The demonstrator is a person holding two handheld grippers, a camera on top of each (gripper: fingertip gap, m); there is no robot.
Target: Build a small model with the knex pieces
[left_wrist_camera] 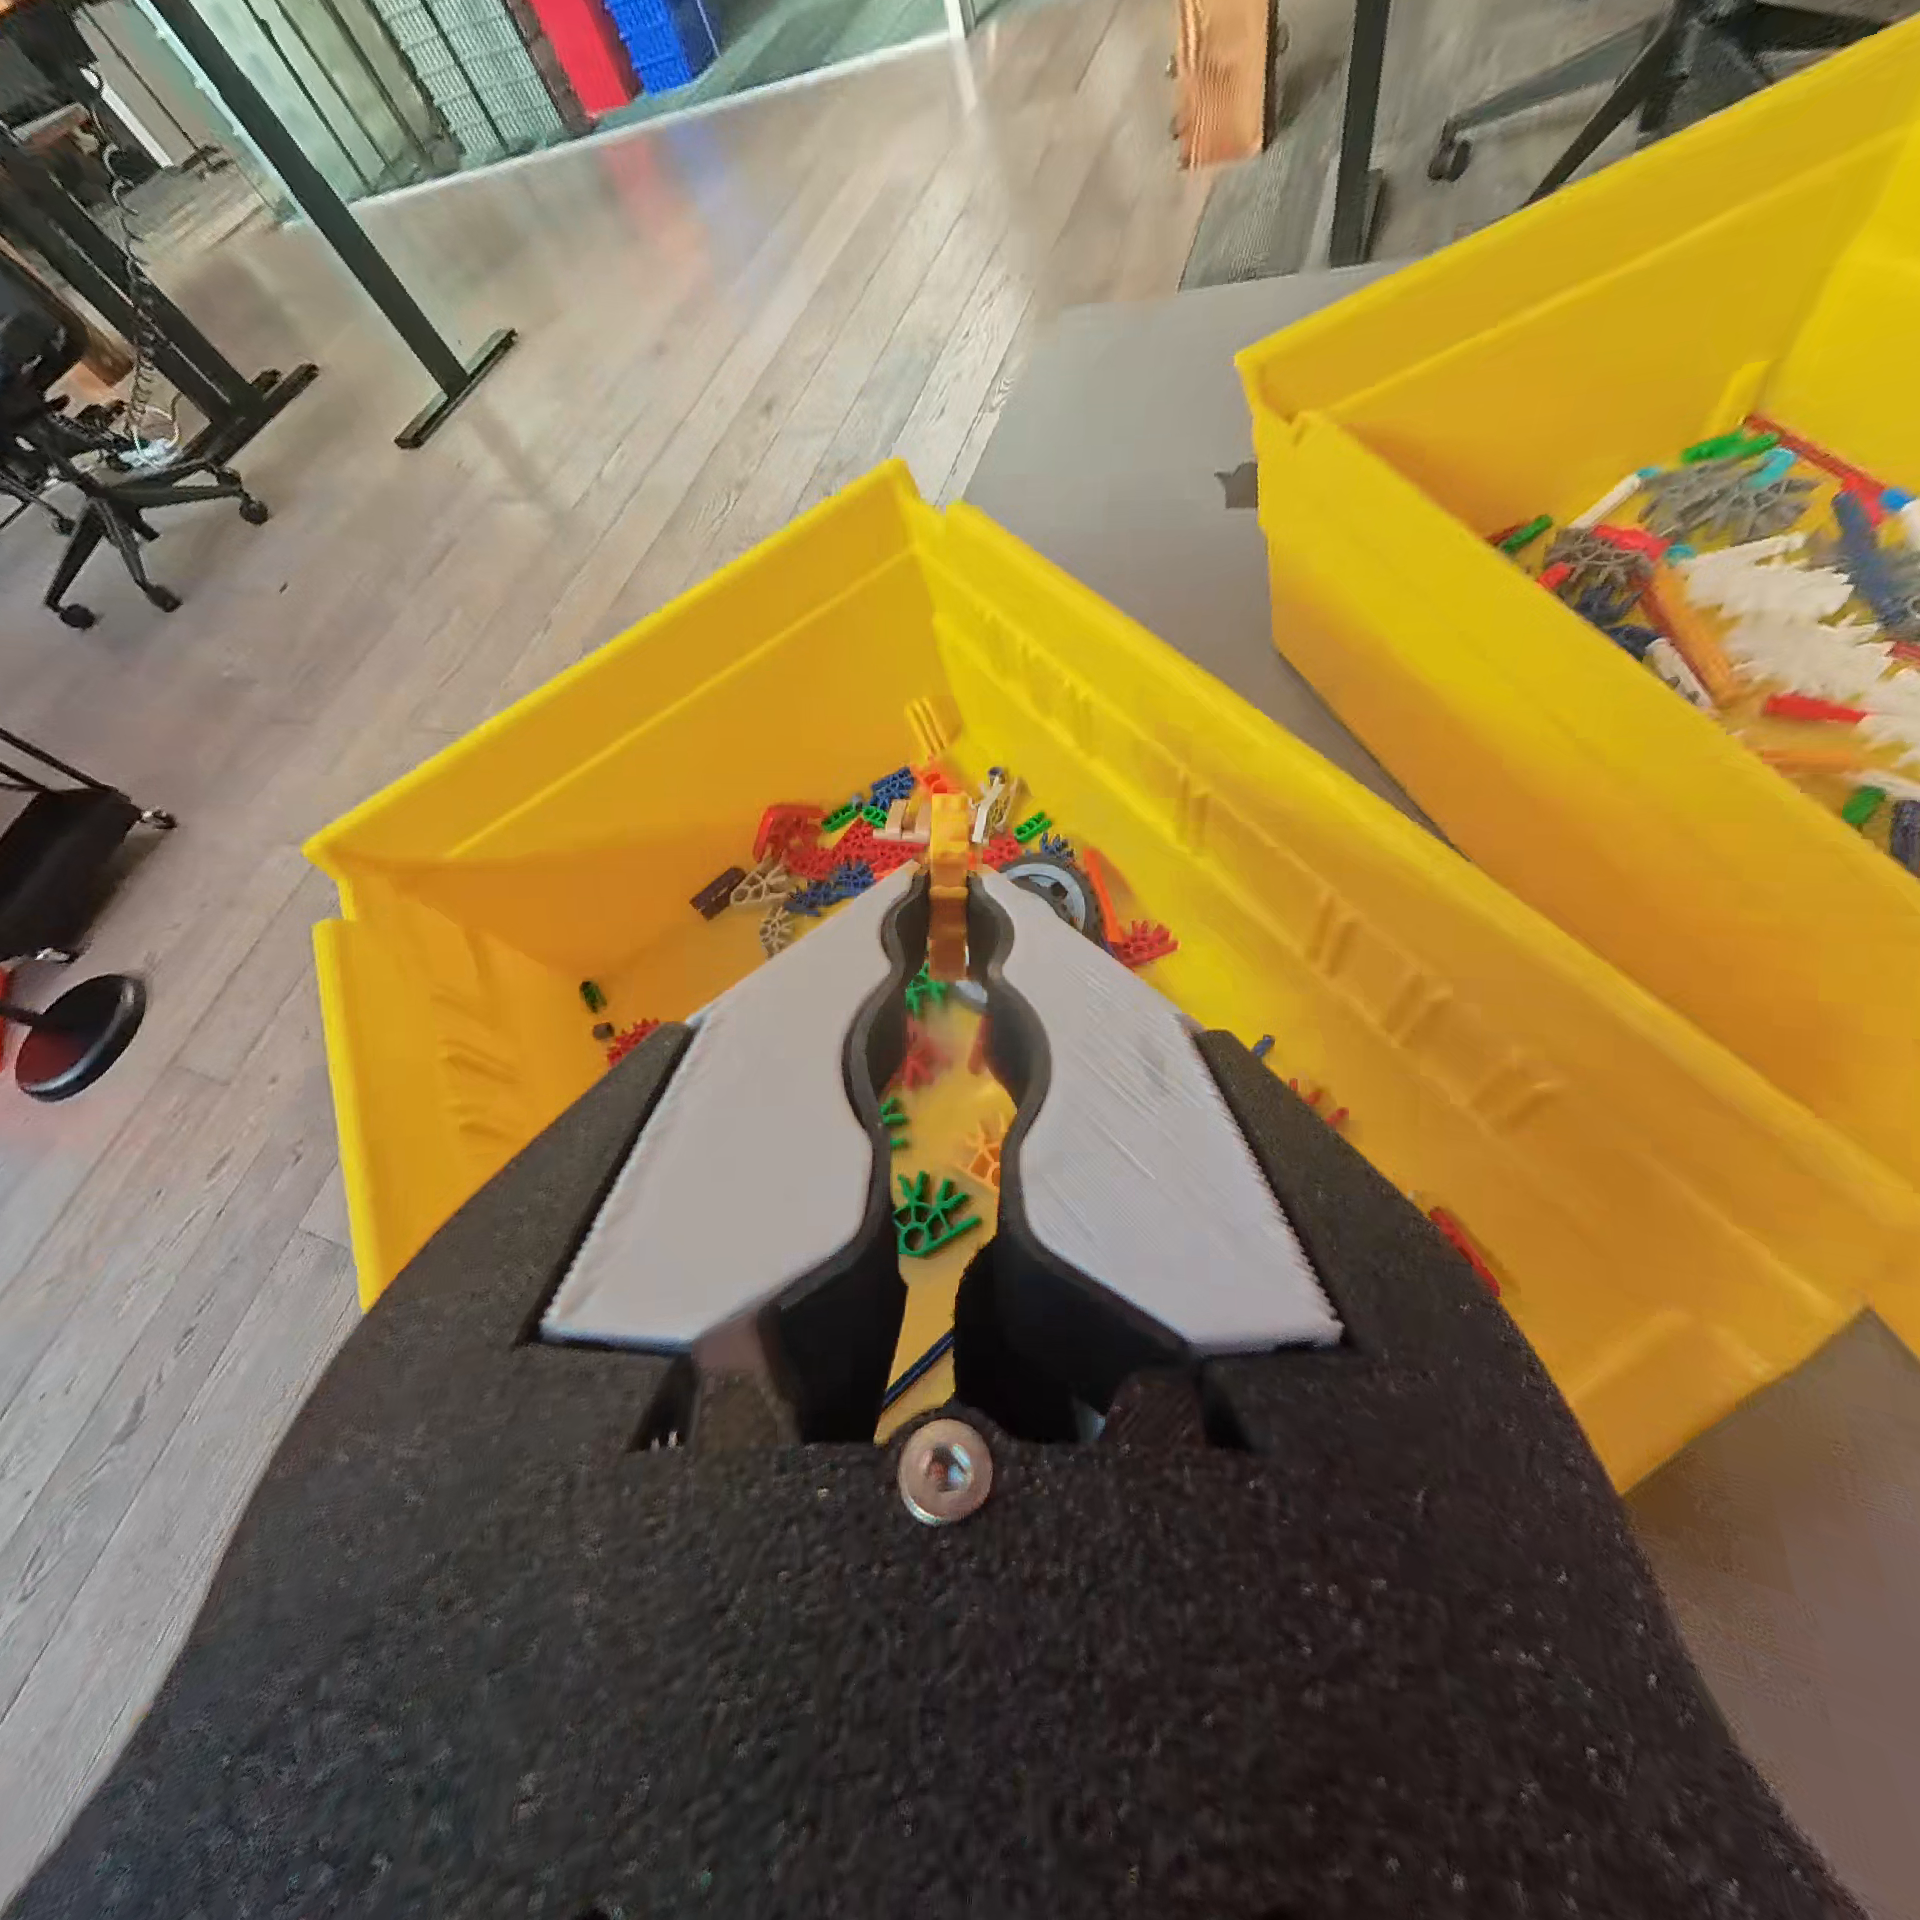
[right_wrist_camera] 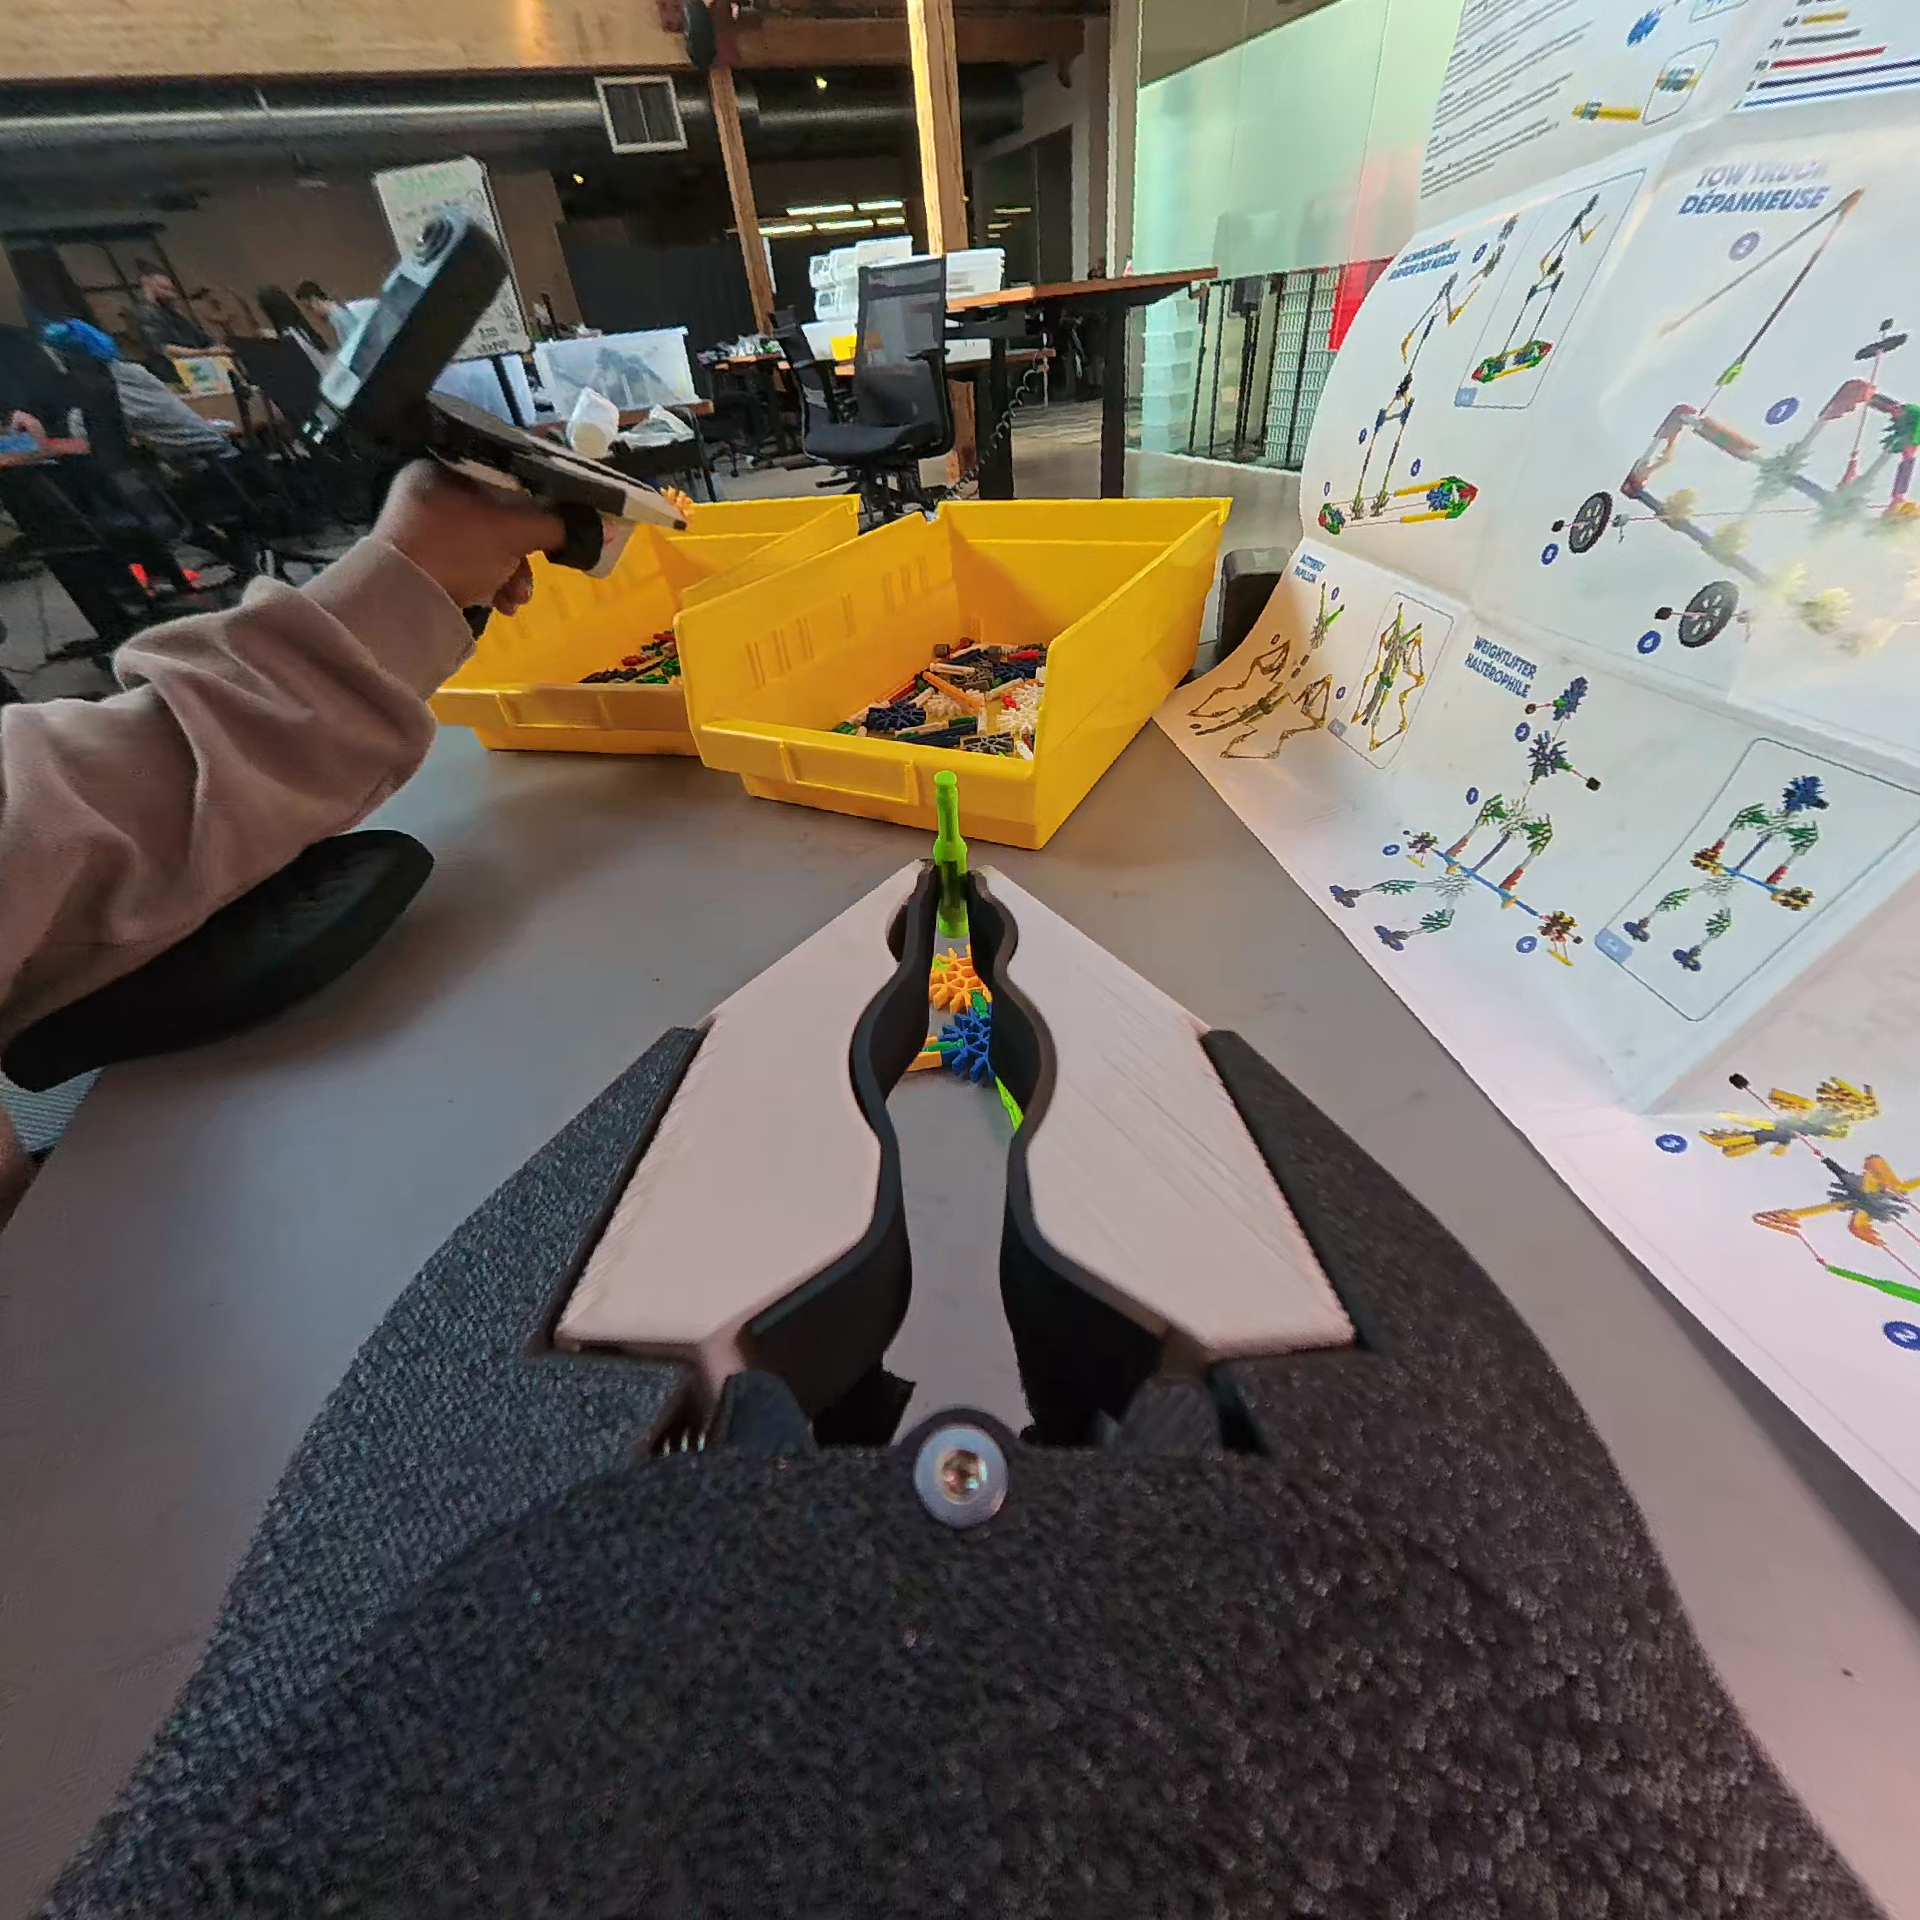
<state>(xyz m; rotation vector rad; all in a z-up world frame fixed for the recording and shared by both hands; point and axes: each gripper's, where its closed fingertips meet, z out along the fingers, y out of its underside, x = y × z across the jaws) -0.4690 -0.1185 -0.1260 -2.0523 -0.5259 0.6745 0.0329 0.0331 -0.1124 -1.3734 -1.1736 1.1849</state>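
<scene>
left gripper [left_wrist_camera: 945,883]: I've got it pinched on an orange piece [left_wrist_camera: 945,831], above bin [left_wrist_camera: 623,748]
right gripper [right_wrist_camera: 948,883]: clamped on my green rod [right_wrist_camera: 948,831], over table [right_wrist_camera: 520,935]

left gripper [left_wrist_camera: 945,883] — closed, raised, tilted down | right gripper [right_wrist_camera: 951,883] — closed, level, low

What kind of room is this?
Probably a shared office or workshop. Long desks with office chairs stand on a wood floor, and on the near table sit yellow bins of toy building pieces.
</scene>
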